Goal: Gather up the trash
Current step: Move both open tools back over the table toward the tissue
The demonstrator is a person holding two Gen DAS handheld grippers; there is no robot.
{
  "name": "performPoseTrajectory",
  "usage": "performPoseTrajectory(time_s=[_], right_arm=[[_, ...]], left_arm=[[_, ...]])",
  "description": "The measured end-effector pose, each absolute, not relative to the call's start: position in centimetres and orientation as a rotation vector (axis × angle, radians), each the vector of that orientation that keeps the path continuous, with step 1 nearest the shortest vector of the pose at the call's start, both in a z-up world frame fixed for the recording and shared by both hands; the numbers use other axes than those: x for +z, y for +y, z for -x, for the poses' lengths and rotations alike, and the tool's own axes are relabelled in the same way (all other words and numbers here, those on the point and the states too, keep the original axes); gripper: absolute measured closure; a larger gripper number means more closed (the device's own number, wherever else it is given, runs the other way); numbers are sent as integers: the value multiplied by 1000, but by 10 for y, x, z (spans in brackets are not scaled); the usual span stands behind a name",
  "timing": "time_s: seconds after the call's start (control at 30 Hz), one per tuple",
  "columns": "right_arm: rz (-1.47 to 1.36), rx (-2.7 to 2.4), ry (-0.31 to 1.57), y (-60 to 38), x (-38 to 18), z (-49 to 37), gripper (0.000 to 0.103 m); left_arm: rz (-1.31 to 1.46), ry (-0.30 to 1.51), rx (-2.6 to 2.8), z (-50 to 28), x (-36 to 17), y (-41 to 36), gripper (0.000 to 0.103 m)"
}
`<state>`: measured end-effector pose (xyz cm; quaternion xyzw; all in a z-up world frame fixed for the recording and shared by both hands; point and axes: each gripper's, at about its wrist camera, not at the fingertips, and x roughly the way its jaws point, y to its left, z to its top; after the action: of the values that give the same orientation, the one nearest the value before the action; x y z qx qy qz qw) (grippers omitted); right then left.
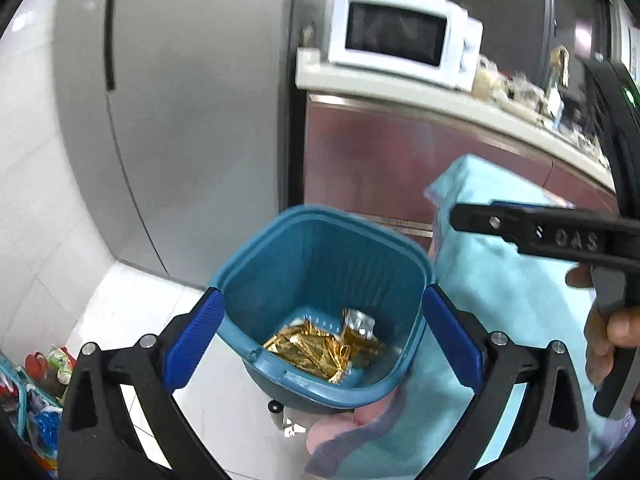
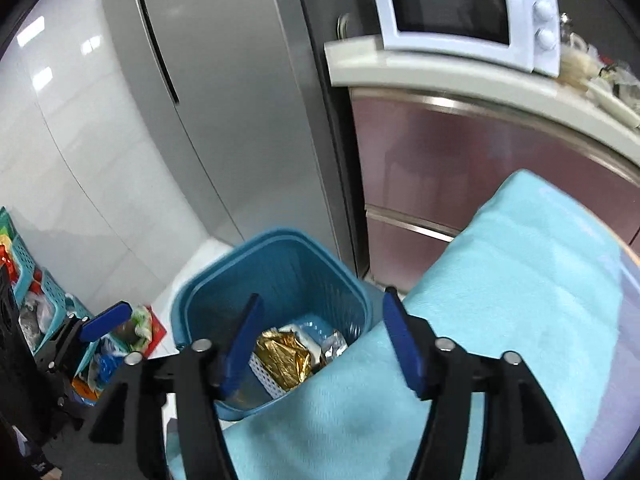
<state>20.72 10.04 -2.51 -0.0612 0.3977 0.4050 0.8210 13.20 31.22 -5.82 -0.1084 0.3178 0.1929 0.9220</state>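
Note:
A blue plastic trash bin [image 1: 320, 248] stands on the floor beside a table draped in light blue cloth [image 1: 500, 300]. Gold foil wrappers [image 1: 316, 350] and a silver wrapper [image 1: 358, 322] lie at its bottom. My left gripper [image 1: 320, 332] is open and empty, held right over the bin. My right gripper [image 2: 324, 344] is open and empty, above the bin's edge [image 2: 276, 240] and the cloth [image 2: 500, 300]; the gold wrapper [image 2: 284, 356] shows between its fingers. The right gripper also shows from the side in the left wrist view [image 1: 560, 236].
A grey fridge [image 1: 180, 100] stands behind the bin. A white microwave [image 1: 400, 40] sits on a cluttered counter [image 1: 440, 96] over pink cabinets [image 2: 460, 160]. Baskets of packaged goods [image 2: 40, 300] stand on the floor at left. A pink cloth [image 1: 340, 432] hangs below the table.

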Motion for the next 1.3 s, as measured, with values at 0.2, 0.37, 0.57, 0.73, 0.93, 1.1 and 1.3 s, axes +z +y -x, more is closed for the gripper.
performPoseTrajectory(time_s=[0.2, 0.37, 0.57, 0.73, 0.93, 1.1, 1.3], right_arm=[[94, 821, 722, 60, 1, -187, 18], [77, 773, 648, 26, 14, -173, 7], [51, 675, 568, -27, 21, -156, 7], [33, 585, 495, -79, 26, -131, 7], [25, 451, 415, -141, 31, -102, 7], [25, 328, 368, -189, 30, -76, 7], [30, 194, 355, -240, 21, -50, 7]], left_arm=[[221, 537, 391, -106, -23, 283, 6], [206, 494, 326, -90, -5, 243, 6], [150, 383, 251, -68, 15, 189, 6], [118, 307, 208, -55, 29, 147, 6], [73, 299, 152, -55, 35, 101, 6], [99, 311, 58, -54, 34, 59, 6], [113, 344, -33, -60, 29, 18, 6]])
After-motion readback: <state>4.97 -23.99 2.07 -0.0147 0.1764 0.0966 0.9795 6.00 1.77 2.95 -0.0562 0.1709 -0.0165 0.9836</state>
